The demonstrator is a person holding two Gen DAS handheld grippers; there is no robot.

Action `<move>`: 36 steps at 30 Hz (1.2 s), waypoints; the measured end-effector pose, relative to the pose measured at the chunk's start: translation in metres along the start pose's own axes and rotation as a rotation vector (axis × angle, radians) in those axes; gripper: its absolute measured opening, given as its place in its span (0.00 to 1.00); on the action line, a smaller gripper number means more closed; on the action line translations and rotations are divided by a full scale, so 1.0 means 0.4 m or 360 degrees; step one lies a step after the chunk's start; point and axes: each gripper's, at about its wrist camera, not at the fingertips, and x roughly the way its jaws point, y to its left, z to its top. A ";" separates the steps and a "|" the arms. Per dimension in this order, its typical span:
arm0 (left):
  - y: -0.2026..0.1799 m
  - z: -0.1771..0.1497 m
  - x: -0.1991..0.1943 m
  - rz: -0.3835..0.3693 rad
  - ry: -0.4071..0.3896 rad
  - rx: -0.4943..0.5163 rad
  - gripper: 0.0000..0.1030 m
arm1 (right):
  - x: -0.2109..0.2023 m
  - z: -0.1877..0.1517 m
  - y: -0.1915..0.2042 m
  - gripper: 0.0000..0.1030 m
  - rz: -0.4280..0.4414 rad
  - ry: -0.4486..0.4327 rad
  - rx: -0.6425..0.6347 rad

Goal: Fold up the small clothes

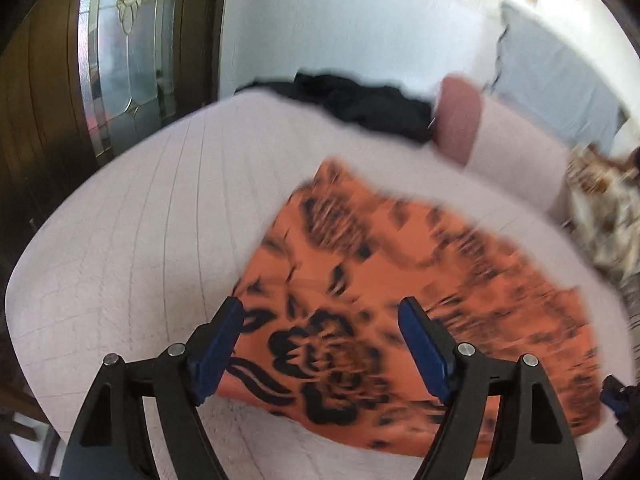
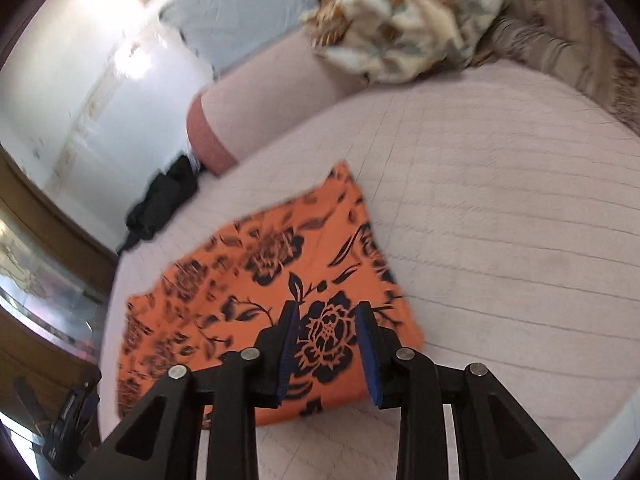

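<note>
Fingers first: my left gripper stands wide apart with nothing between its pads, and my right gripper is parted too — narrower, also empty. Both hover just above the near edge of the orange flowered garment, which lies flat and squared on the pale quilted bed; I judge a fold is laid. Beyond my fingers, well apart, a black garment and a crumpled floral cloth sit near the pink bolster, likely waiting.
</note>
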 end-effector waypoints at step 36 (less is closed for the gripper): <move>0.029 -0.002 0.008 -0.0010 0.0214 0.0050 0.89 | 0.262 -0.012 0.404 0.32 -0.0168 0.0541 -0.0761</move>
